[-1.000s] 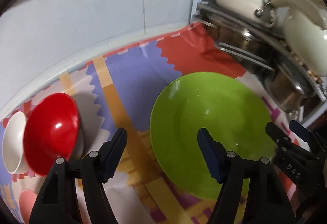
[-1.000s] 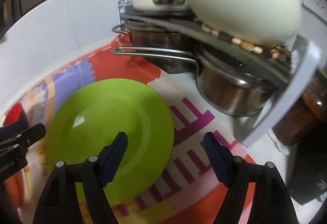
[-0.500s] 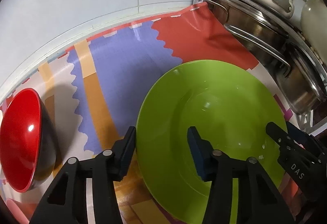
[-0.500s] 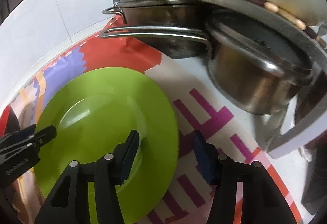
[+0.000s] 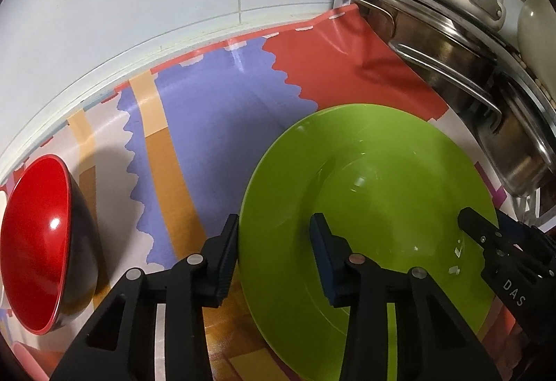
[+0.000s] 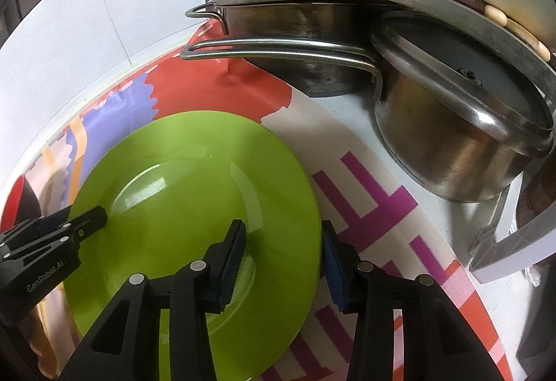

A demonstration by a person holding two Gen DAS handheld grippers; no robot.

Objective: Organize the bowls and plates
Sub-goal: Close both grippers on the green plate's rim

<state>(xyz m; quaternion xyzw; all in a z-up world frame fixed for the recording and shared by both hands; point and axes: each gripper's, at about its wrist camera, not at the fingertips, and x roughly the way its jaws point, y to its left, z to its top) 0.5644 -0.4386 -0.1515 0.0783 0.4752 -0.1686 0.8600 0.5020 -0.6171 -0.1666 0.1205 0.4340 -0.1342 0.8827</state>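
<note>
Left gripper point(image 5: 274, 235) angled downward, fingers closing, right gripper point(image 6: 283, 242) likewise tilted down, fingers closing

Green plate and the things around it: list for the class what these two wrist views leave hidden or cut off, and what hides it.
- Green plate, left wrist view: near rim behind the left gripper, whose jaws are closing astride the rim.
- Right wrist view: the plate's near edge lies behind the right gripper, also closing astride the rim.
- Red bowl: cut off by the picture's left edge.
- Pots: tops hidden under the shelf.

Lime-green plate point(image 5: 365, 179), red bowl point(image 5: 33, 252) with black outside, mat point(image 5: 208, 110) of purple, red, orange patches
</note>
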